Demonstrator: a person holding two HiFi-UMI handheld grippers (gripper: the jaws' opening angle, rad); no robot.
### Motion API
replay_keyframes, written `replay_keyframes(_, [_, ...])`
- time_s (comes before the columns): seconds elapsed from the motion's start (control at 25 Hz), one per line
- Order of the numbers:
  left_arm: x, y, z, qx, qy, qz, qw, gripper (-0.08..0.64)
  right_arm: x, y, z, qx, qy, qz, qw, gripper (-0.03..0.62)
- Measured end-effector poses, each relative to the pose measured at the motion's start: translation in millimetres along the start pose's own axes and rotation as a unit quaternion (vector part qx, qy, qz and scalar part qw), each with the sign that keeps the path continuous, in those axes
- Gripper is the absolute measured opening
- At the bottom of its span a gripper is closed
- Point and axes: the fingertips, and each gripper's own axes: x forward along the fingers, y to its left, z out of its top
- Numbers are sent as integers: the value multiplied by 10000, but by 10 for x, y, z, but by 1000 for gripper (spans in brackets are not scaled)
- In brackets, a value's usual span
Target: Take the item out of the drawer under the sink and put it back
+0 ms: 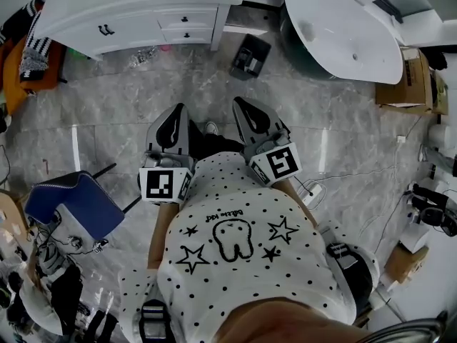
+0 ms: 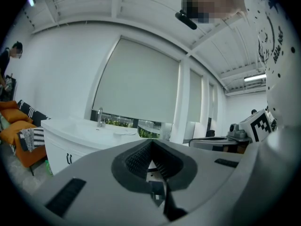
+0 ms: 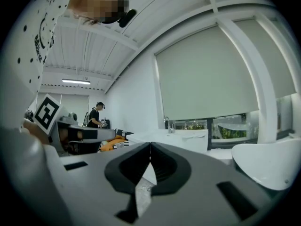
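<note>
A person is standing on a marble floor (image 1: 107,113), holding the left gripper (image 1: 176,111) and right gripper (image 1: 240,104) side by side at the chest. Both are keeping their jaws together, gripping nothing. Near the floor's far left edge, the white sink cabinet (image 1: 136,9) is showing its drawers (image 1: 187,18) closed, hiding the item.

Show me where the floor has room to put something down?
The bare marble floor between the white cabinet and the blue chair is free, and so is the stretch in front of the bathtub. It is crowded around the chair and along the right edge, by the cardboard box.
</note>
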Motion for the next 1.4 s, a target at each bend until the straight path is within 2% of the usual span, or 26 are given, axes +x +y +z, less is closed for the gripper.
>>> replay_keyframes(0.32, [246,334,89,-32,26,-171,9998,-5,408,-2,46,23,48,-108,9999,12])
replay_keyframes(0.84, [594,1462,442,15,75,-273,9996,-5,1520,196,302,66,-45,-401,9992,12])
replay_keyframes(1.12, [525,1949,419,9,238,-250,9994,-5,1951,387,285,93,11,-467,9989,12])
replay_keyframes(1.4, [544,2270,364,-114,302,-150,9994,-5,2093,294,246,36,183,-755,9970,12])
